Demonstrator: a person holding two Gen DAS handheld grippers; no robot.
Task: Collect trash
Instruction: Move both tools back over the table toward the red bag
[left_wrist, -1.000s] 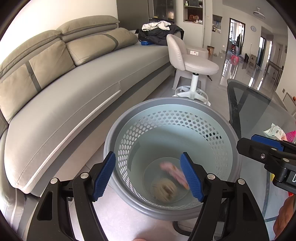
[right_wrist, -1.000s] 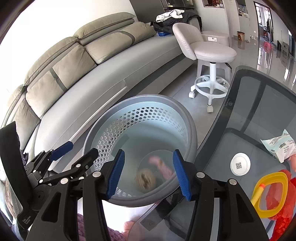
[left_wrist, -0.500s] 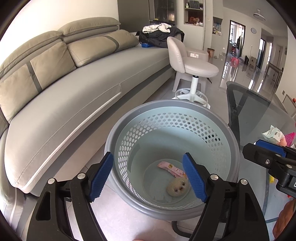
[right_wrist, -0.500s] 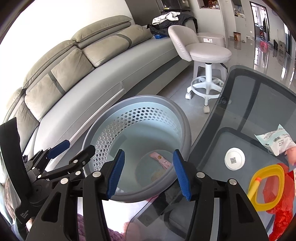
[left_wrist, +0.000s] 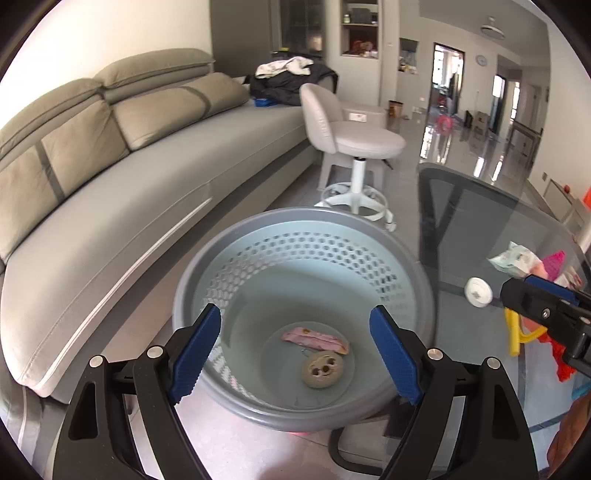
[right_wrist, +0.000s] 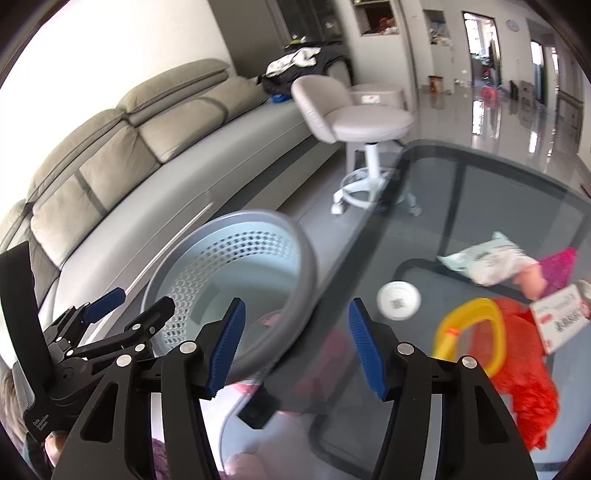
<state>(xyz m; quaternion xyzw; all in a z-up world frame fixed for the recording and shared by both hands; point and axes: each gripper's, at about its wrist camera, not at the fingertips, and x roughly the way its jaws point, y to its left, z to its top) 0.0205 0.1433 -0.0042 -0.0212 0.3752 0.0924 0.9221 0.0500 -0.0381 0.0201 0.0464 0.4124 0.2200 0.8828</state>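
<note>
Left wrist view: left claw (left_wrist: 295, 354) hangs over the grey perforated bin (left_wrist: 207, 273), jaws spread wide and just widened further, nothing between the pads.
Right wrist view: right claw (right_wrist: 295, 347) sits about half open over the glass bench's (right_wrist: 480, 206) near-left edge beside the bin (right_wrist: 295, 240); its jaws have just been opening, nothing gripped.
Bin contents: pink wrapper (left_wrist: 314, 339) and round tan piece (left_wrist: 322, 369) lie touching on the bottom.
Bench, right side: white round lid (right_wrist: 398, 300), just beyond it a pale packet (right_wrist: 484, 260), nearer the right edge a yellow ring (right_wrist: 471, 332) on red netting (right_wrist: 528, 384), a printed card (right_wrist: 561, 317).
Floor: bin stands between sofa (left_wrist: 110, 177) and bench; stool (left_wrist: 354, 147) beyond it.
</note>
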